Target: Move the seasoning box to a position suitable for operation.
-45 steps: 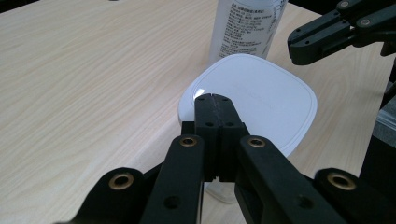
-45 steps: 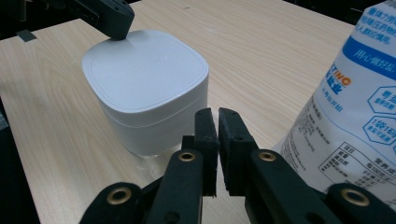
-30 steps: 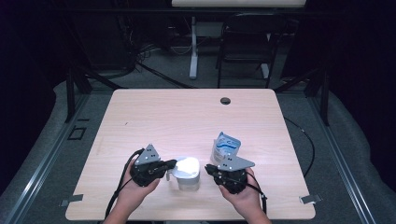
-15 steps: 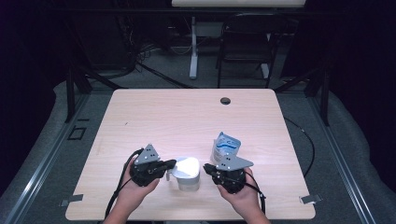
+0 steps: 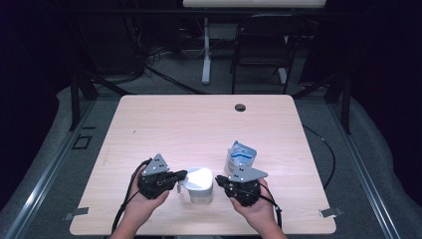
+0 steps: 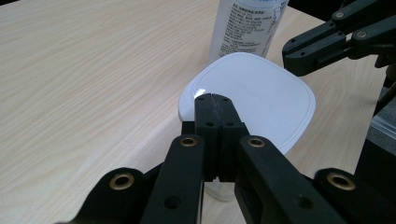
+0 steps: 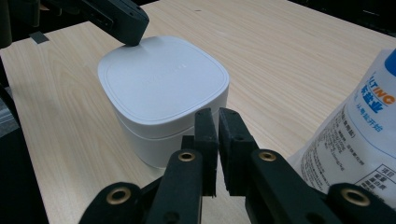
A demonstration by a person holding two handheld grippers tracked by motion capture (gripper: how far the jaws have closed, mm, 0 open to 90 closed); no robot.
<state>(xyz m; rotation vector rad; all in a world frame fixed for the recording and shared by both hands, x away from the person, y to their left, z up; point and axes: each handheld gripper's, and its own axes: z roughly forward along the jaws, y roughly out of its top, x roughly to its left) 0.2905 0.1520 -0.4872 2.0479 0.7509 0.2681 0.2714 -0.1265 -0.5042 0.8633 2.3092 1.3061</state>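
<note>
The white lidded tub (image 5: 199, 184) sits near the tabletop's (image 5: 199, 124) front edge between both tongs, the left tongs (image 5: 180, 175) closed and resting on its lid, likely steadying it, the right tongs (image 5: 221, 179) nearly shut beside it, gripping nothing.

I see my right gripper (image 7: 213, 112) with jaws nearly together and nothing between them, just short of the white tub (image 7: 163, 91) at its 11 o'clock. The left gripper (image 7: 132, 32) tips onto the tub's lid at 12, seemingly touching it. A printed bag (image 7: 359, 135) stands at 3 on the table (image 7: 289, 51).
</note>
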